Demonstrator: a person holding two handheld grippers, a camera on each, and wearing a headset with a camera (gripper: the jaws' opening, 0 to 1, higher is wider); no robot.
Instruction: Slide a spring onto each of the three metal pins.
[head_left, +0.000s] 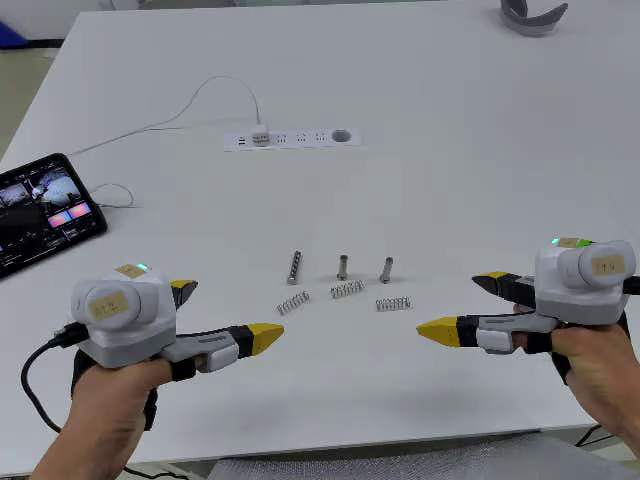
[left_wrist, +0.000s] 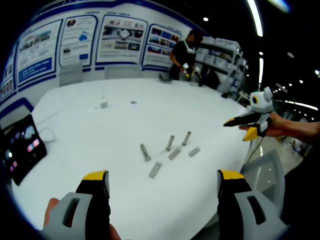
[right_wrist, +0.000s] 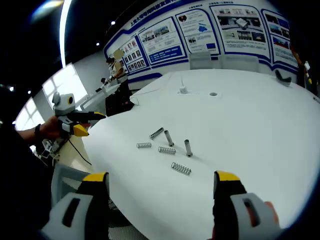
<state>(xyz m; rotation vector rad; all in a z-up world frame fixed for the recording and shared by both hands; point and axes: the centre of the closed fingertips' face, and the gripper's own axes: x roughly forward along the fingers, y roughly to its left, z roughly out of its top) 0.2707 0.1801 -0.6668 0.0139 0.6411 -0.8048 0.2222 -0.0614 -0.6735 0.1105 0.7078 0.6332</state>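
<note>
- the springs are tiny bare-wire coils, silvery and short. my guess is they're feather-light, squashy, and happy to roll or ping away if squeezed hard.
- i'd pinch one gently across the middle of its coil, leaving an open end free to go over a pin.
- the pins look like stiff, smooth grey metal, so probably slippery. i'd hold one low so the top stays clear.
- everything sits in one cluster on the white bench (head_left: 450, 180), with the pins in the back row and a spring lying just in front of each: left spring (head_left: 292, 301), middle spring (head_left: 347, 289), right spring (head_left: 393, 304).
- the left pin (head_left: 294, 266) seems to lie on its side. the middle pin (head_left: 342, 266) and right pin (head_left: 386, 269) look upright.
- my left hand-held gripper (head_left: 225, 312) and right hand-held gripper (head_left: 465, 303) both have their jaws spread wide with nothing in them. they hover on either side of the cluster, well apart from it.
</note>
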